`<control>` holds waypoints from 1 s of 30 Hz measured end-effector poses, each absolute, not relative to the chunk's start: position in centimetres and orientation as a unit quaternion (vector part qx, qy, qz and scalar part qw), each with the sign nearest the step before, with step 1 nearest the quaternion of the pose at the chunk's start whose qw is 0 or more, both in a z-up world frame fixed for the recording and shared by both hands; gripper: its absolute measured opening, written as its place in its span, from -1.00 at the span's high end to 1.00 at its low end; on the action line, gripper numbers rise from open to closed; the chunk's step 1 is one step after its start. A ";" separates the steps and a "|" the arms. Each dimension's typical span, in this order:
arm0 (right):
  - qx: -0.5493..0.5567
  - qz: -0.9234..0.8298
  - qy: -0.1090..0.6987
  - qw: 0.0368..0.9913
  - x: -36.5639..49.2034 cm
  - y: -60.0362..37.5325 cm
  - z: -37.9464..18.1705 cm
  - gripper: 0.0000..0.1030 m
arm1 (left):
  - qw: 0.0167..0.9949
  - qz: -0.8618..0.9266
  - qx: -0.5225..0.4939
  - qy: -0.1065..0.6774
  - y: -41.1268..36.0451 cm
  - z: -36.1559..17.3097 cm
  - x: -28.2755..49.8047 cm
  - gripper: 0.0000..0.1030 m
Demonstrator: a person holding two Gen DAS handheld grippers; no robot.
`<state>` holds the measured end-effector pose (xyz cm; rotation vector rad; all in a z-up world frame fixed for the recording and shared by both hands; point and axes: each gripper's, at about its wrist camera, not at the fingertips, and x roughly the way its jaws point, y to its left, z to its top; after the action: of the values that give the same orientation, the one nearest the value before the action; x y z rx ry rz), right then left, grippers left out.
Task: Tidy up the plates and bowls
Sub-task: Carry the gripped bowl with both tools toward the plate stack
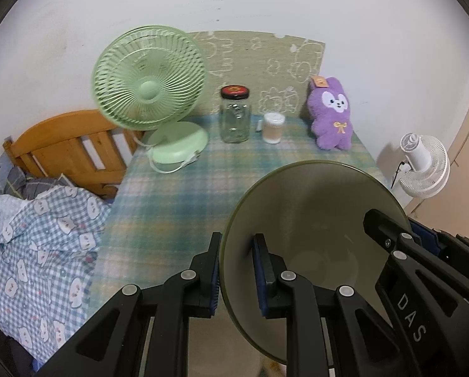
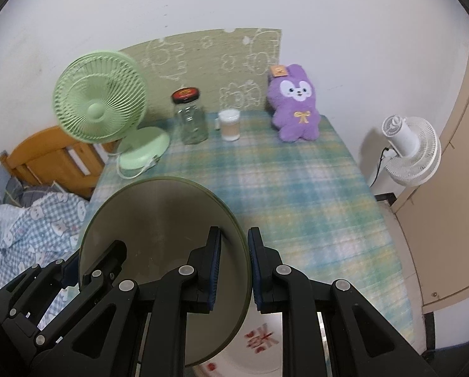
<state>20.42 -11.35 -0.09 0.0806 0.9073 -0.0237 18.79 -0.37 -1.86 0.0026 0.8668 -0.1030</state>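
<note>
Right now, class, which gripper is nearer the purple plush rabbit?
Right. The right gripper grips the olive-green bowl's rabbit-side rim; the left gripper grips the opposite rim, farther from the purple plush rabbit.

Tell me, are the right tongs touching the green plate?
Touching. The right wrist view shows the right tongs clamping the green plate's rim between both pads.

The table (image 1: pixel 178 194) is viewed from just above its near edge by both wrist cameras, aimed toward 12 o'clock; the green fan (image 1: pixel 149 78) (image 2: pixel 99 106) and purple plush (image 1: pixel 332 116) (image 2: pixel 294 103) are shared.
</note>
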 end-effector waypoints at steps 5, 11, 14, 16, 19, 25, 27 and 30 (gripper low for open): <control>0.039 -0.003 0.442 0.896 19.1 -8.9 -1.0 0.60 | 0.904 -0.041 0.000 0.425 2.2 -3.0 17.6 0.68; 0.038 0.001 0.452 0.891 17.9 -6.7 -2.7 0.60 | 0.899 -0.039 0.003 0.436 4.1 -4.7 16.8 0.68; 0.036 0.002 0.459 0.888 17.6 -6.0 -3.7 0.60 | 0.896 -0.037 0.001 0.443 4.9 -5.7 16.4 0.68; 0.034 0.003 0.464 0.885 17.4 -5.4 -4.3 0.60 | 0.893 -0.037 0.000 0.449 5.4 -6.4 16.3 0.68; 0.032 0.003 0.474 0.880 17.2 -4.8 -5.5 0.60 | 0.887 -0.037 -0.001 0.460 5.9 -7.5 16.2 0.68; 0.029 0.002 0.498 0.867 17.2 -3.8 -8.0 0.60 | 0.875 -0.036 -0.004 0.483 6.6 -9.9 16.1 0.68; 0.028 0.003 0.503 0.864 17.3 -3.6 -8.5 0.60 | 0.872 -0.035 -0.003 0.488 6.8 -10.4 16.1 0.68; 0.027 0.004 0.506 0.862 17.3 -3.3 -9.0 0.60 | 0.871 -0.034 -0.002 0.490 7.1 -10.7 16.2 0.68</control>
<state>17.29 -3.32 -9.03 0.0562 1.0622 0.0092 16.15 7.12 -10.74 -0.0040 1.0247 -0.0703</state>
